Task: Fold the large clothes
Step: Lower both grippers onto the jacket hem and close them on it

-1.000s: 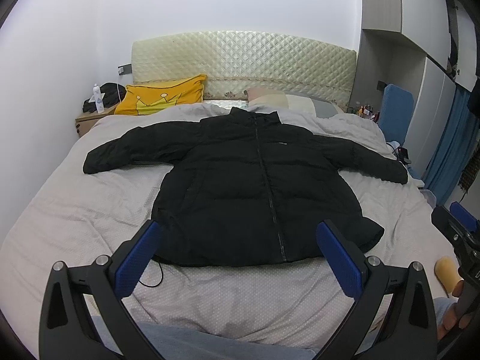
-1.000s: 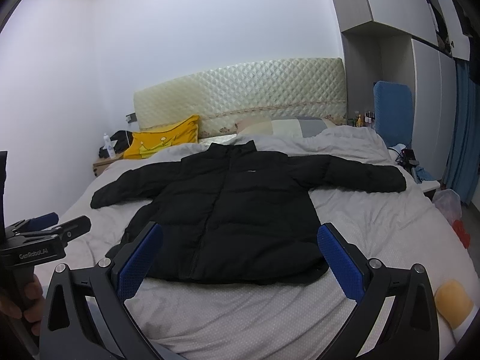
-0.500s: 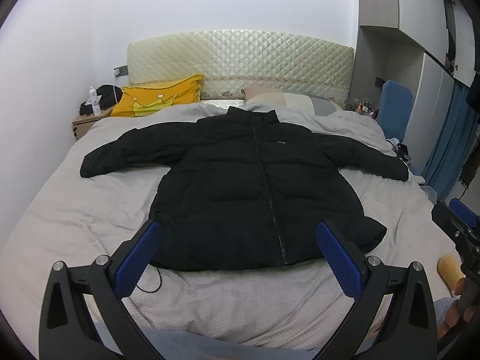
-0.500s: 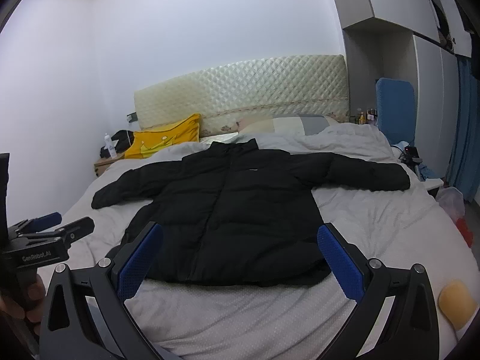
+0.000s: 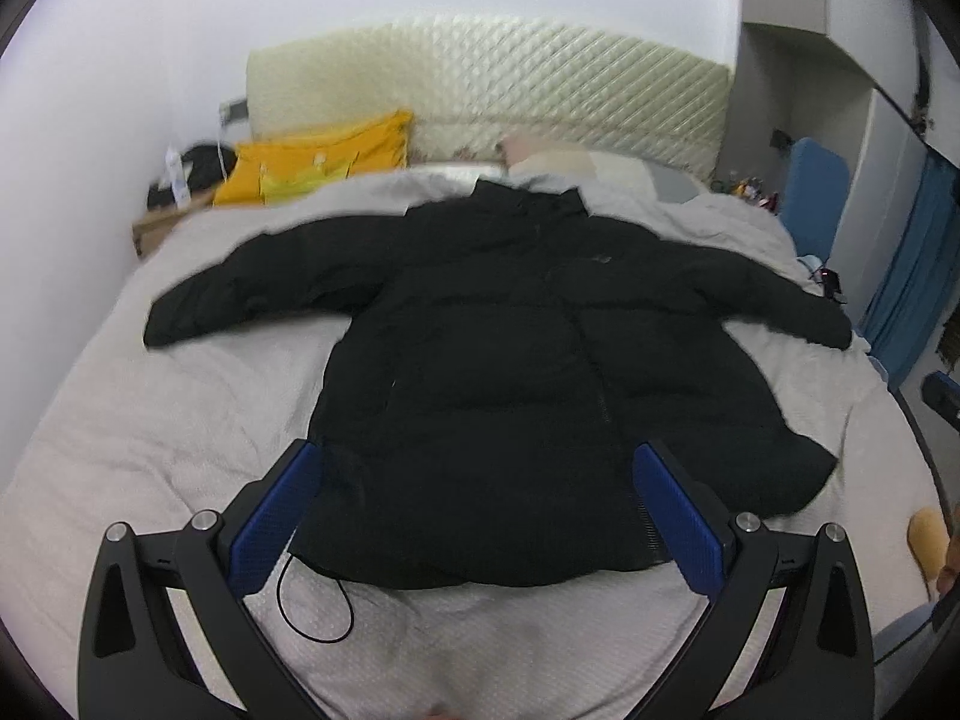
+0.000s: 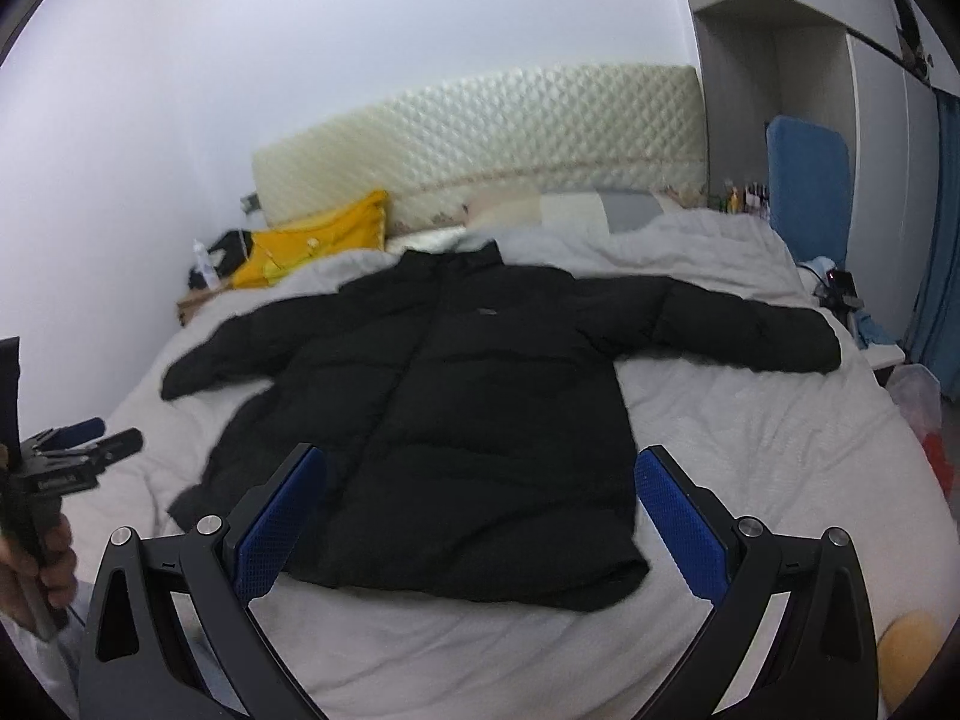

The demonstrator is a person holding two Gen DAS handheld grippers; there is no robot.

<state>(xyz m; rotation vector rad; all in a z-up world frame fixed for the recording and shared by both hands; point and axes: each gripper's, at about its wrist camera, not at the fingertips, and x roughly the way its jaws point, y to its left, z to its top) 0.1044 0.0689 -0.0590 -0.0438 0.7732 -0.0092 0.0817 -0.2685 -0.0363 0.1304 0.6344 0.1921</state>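
Grey bedding covers the big bed [image 5: 150, 438], and a black puffer jacket [image 5: 528, 396] lies flat on it, zipped, both sleeves spread out. No fold is made yet, so all the folding is left. Left gripper [image 5: 474, 510] and right gripper [image 6: 480, 510] hover near the hem, jaws wide apart, holding nothing.

We see a black puffer jacket [image 5: 510, 372] of matt, quilted cloth lying on a pale grey bedspread [image 5: 150, 420] of finely dimpled, wrinkled fabric. The cream headboard [image 5: 540, 84] looks padded, diamond-stitched and faintly glossy. Our left gripper [image 5: 474, 516] and right gripper [image 6: 477, 516] show matt black plastic arms, knurled blue pads [image 6: 276, 525] and shiny metal pins.
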